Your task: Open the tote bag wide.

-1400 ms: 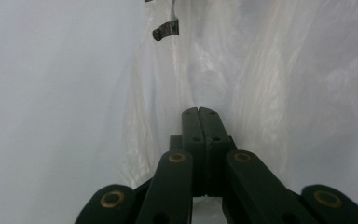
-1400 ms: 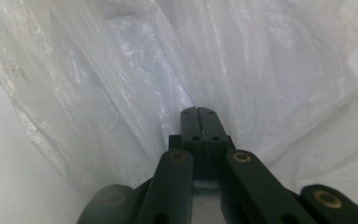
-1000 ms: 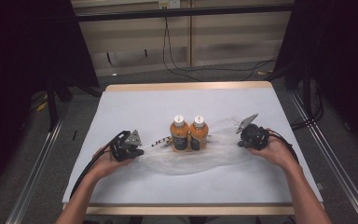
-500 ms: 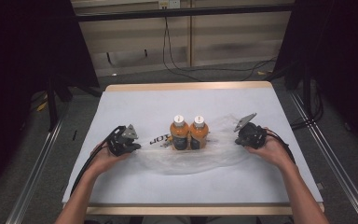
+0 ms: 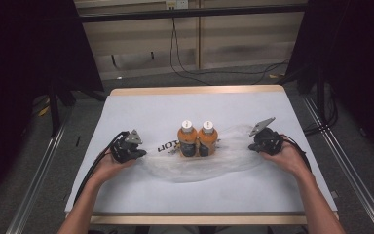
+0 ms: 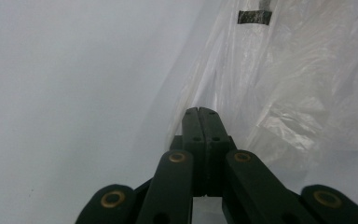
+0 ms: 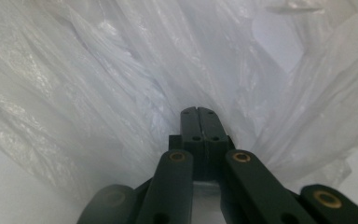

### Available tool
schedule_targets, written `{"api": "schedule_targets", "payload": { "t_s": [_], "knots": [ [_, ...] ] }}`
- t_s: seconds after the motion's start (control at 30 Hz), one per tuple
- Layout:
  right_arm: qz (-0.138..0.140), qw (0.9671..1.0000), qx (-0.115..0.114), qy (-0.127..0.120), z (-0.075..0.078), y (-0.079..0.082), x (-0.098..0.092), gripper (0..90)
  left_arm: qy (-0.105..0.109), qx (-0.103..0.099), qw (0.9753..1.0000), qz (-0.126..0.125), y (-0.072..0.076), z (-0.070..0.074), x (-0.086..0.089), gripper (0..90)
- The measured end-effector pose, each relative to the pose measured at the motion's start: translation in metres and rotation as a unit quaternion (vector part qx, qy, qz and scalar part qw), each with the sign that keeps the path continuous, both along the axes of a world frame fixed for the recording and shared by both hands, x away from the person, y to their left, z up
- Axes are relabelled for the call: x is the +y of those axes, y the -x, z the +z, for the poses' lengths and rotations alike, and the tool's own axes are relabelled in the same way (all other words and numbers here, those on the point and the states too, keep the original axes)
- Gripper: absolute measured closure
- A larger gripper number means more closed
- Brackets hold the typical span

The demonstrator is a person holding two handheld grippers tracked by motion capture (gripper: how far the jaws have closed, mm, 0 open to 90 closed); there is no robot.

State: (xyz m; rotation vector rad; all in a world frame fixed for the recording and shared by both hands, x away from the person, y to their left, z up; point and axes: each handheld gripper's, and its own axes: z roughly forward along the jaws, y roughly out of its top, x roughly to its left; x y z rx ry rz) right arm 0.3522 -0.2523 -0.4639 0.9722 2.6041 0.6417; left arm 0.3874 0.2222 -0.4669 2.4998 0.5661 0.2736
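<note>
We see a clear plastic bag (image 5: 195, 163) lying stretched across the middle of the white surface (image 5: 175, 107), with a gripper at each end. The left gripper (image 5: 137, 153) sits at the bag's left end, and in the left gripper view its jaws are pressed together with the thin film (image 6: 270, 93) bunched right at their tips, so we take them to be clamped on the bag's edge (the film is too sheer to see between the jaws themselves). The right gripper (image 5: 255, 145) sits at the bag's right end; in the right gripper view its jaws are likewise together, and crumpled folds of the bag (image 7: 121, 70) fan out from their tips on both sides. Two orange bottles (image 5: 197, 139) with white caps stand upright, touching side by side, on the bag's middle; each carries a dark label band low on its body, whose writing we cannot read. Dark printed letters (image 5: 166, 145) lie on the bag just left of the bottles, upside down from the high view, and we can make out something like "TOR" but not the whole word. A small dark rectangular mark (image 6: 254, 17) shows on the film far ahead in the left gripper view, too blurred to read. Both of the person's forearms come in from the near edge, well apart.
</note>
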Motion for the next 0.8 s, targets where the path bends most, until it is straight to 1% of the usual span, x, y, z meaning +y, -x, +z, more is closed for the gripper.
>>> {"api": "schedule_targets", "payload": {
  "t_s": [0.03, 0.07, 0.1, 0.13, 0.17, 0.2, 0.23, 0.27, 0.3, 0.33, 0.37, 0.4, 0.43, 0.47, 0.5, 0.53, 0.6, 0.63, 0.67, 0.7, 0.73, 0.77, 0.8],
  "knots": [
    [0.004, 1.0000, 0.001, -0.004, 0.000, -0.001, 0.000, 90.0, 0.012, 0.003, 0.9999, 0.007, 0.000, -0.001, 0.001, 90.0],
    [0.000, 1.0000, 0.001, -0.007, 0.000, -0.001, 0.000, 90.0, 0.019, 0.009, 0.9998, 0.006, -0.001, -0.002, 0.004, 90.0],
    [0.004, 0.9999, 0.001, -0.010, -0.001, -0.002, 0.000, 90.0, 0.030, 0.014, 0.9994, 0.010, -0.002, -0.002, 0.006, 90.0],
    [0.002, 0.9999, 0.005, -0.016, 0.000, -0.001, 0.000, 90.0, 0.031, 0.015, 0.9994, 0.009, -0.003, -0.002, 0.008, 90.0],
    [0.004, 0.9998, 0.005, -0.020, -0.001, -0.002, 0.000, 90.0, 0.039, 0.019, 0.9990, 0.010, -0.004, -0.003, 0.009, 90.0],
    [0.007, 0.9997, 0.002, -0.022, -0.001, -0.002, 0.000, 90.0, 0.054, 0.022, 0.9980, 0.022, -0.003, -0.004, 0.009, 90.0],
    [0.009, 0.9996, 0.002, -0.025, -0.001, -0.002, 0.000, 90.0, 0.048, 0.026, 0.9985, 0.012, -0.003, -0.003, 0.011, 90.0],
    [0.005, 0.9995, 0.003, -0.032, 0.000, -0.002, 0.001, 90.0, 0.061, 0.025, 0.9978, 0.013, -0.003, -0.004, 0.010, 90.0],
    [0.007, 0.9993, -0.002, -0.037, 0.001, -0.001, 0.001, 90.0, 0.066, 0.024, 0.9975, 0.013, -0.001, -0.002, 0.010, 90.0],
    [0.009, 0.9988, -0.001, -0.049, 0.002, -0.001, 0.001, 90.0, 0.075, 0.021, 0.9969, 0.013, 0.000, -0.001, 0.010, 90.0],
    [0.011, 0.9983, -0.001, -0.058, 0.004, 0.000, 0.002, 90.0, 0.088, 0.021, 0.9958, 0.014, 0.001, 0.002, 0.010, 89.6],
    [0.014, 0.9977, -0.007, -0.066, 0.005, 0.000, 0.002, 90.0, 0.098, 0.022, 0.9948, 0.014, 0.001, 0.005, 0.010, 86.0],
    [0.014, 0.9972, -0.004, -0.074, 0.007, 0.001, 0.003, 90.0, 0.107, 0.017, 0.9940, 0.016, 0.002, 0.007, 0.010, 85.7],
    [0.017, 0.9967, -0.007, -0.079, 0.008, 0.002, 0.004, 90.0, 0.114, 0.013, 0.9933, 0.018, 0.003, 0.011, 0.010, 85.8],
    [0.018, 0.9964, -0.010, -0.083, 0.010, 0.003, 0.005, 90.0, 0.128, 0.011, 0.9915, 0.019, 0.004, 0.013, 0.011, 86.4],
    [0.021, 0.9959, -0.011, -0.087, 0.011, 0.003, 0.005, 90.0, 0.137, 0.009, 0.9904, 0.015, 0.005, 0.016, 0.012, 87.0],
    [0.023, 0.9942, -0.015, -0.104, 0.015, 0.004, 0.007, 90.0, 0.149, 0.002, 0.9888, 0.015, 0.009, 0.023, 0.013, 89.1],
    [0.026, 0.9932, -0.019, -0.112, 0.017, 0.005, 0.008, 90.0, 0.159, 0.001, 0.9872, 0.016, 0.010, 0.025, 0.013, 89.8],
    [0.026, 0.9928, -0.023, -0.114, 0.020, 0.006, 0.009, 90.0, 0.165, -0.004, 0.9862, 0.014, 0.011, 0.028, 0.013, 90.0],
    [0.030, 0.9916, -0.027, -0.123, 0.022, 0.007, 0.010, 90.0, 0.173, -0.006, 0.9848, 0.012, 0.013, 0.031, 0.014, 90.0],
    [0.033, 0.9904, -0.031, -0.131, 0.024, 0.007, 0.010, 90.0, 0.188, -0.004, 0.9821, 0.010, 0.014, 0.032, 0.013, 90.0],
    [0.034, 0.9899, -0.034, -0.133, 0.027, 0.008, 0.012, 90.0, 0.186, -0.008, 0.9825, 0.005, 0.015, 0.035, 0.013, 90.0],
    [0.034, 0.9894, -0.037, -0.136, 0.029, 0.009, 0.013, 90.0, 0.195, -0.008, 0.9808, 0.004, 0.016, 0.037, 0.012, 90.0]
  ]
}}
